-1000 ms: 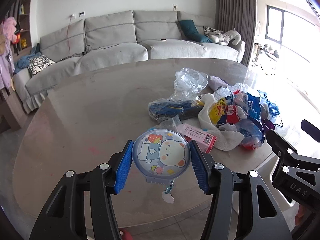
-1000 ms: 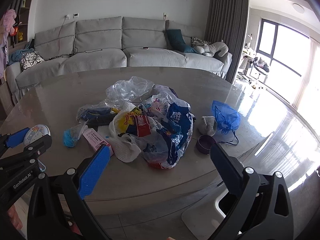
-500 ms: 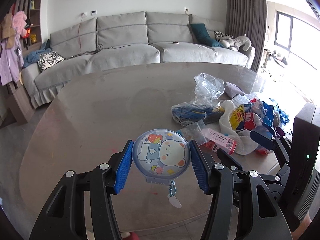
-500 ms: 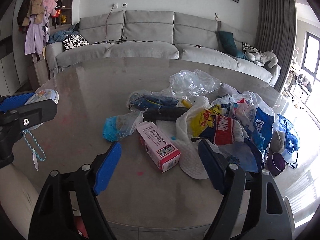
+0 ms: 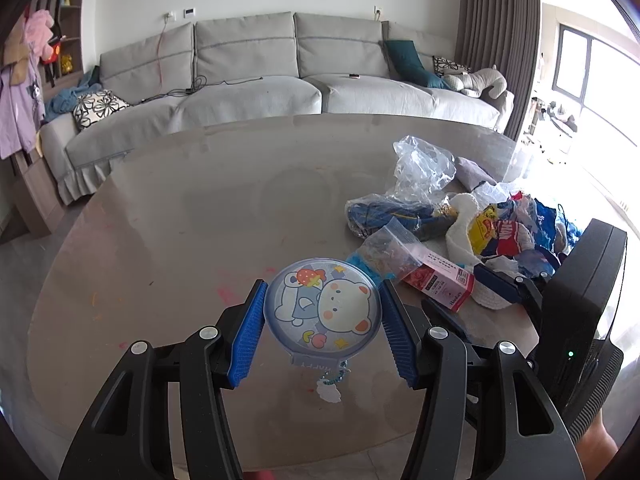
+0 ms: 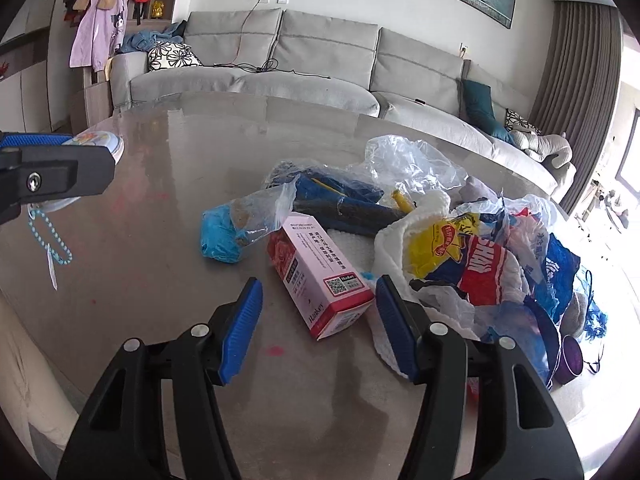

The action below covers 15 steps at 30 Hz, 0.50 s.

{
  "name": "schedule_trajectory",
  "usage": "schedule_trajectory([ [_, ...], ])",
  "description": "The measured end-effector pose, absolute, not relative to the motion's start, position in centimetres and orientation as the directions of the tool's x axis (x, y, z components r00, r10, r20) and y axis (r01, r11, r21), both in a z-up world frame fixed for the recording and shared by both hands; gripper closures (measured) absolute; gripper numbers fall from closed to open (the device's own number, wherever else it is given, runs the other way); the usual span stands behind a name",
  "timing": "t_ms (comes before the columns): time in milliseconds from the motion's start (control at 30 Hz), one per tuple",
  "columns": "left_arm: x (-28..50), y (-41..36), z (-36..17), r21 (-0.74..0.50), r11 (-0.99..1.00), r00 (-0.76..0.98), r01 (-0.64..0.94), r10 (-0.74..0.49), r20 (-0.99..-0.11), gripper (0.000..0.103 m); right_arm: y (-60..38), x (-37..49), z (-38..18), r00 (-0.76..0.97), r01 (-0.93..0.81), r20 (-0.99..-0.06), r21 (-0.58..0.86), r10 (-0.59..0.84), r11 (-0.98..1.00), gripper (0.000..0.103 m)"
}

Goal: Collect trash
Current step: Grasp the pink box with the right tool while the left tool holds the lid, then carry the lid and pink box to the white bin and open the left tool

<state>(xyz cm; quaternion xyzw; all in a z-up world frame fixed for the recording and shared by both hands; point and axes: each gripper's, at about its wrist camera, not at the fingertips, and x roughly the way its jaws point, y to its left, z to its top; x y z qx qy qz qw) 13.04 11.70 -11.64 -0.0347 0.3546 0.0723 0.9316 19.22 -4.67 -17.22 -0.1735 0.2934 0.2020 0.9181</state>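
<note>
The left gripper (image 5: 322,334) squeezes one round bear case (image 5: 322,309) between its two blue pads (image 5: 247,340). The case is flat, with a cartoon bear and a strawberry on it. One bead chain (image 5: 334,378) with a small white tag hangs under it. The case is up in the air above the table (image 5: 200,216).

The right gripper (image 6: 319,326) is open and holds nothing. Its two blue pads (image 6: 240,328) sit on each side of the near end of one pink box (image 6: 320,276). I cannot tell if they touch it. The box lies flat on the table, tilted, with a square code on its side.

Just past the box is one clear zip bag (image 6: 244,228). Something bright blue is inside it. Behind that lies one clear bag with dark blue things (image 6: 340,196) in it. One empty crumpled clear bag (image 6: 408,160) sits behind those.

To the right of the box is a pile of wrappers and bags. It has one white cloth (image 6: 404,236), one yellow and red wrapper (image 6: 460,252), and blue and white bags (image 6: 556,264). One small purple cup (image 6: 570,360) stands at the far right, near the table edge.

One gray sofa (image 5: 280,80) stands behind the table.
</note>
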Motion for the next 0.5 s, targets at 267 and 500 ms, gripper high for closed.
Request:
schedule_trajectory([
  [267,13.0,11.7,-11.6,-0.013,0.987,0.738,-0.161,0.111,-0.665,0.048,-5.1,20.9,-18.0,0.72,-0.489,-0.634,-0.175,0.282,0.855,0.062],
  [500,13.0,11.9,-11.6,-0.01,0.985,0.734,-0.171,0.121,-0.668,0.048,-4.8,19.3,-17.6,0.727,-0.498,-0.614,-0.164,0.307,0.852,0.074],
])
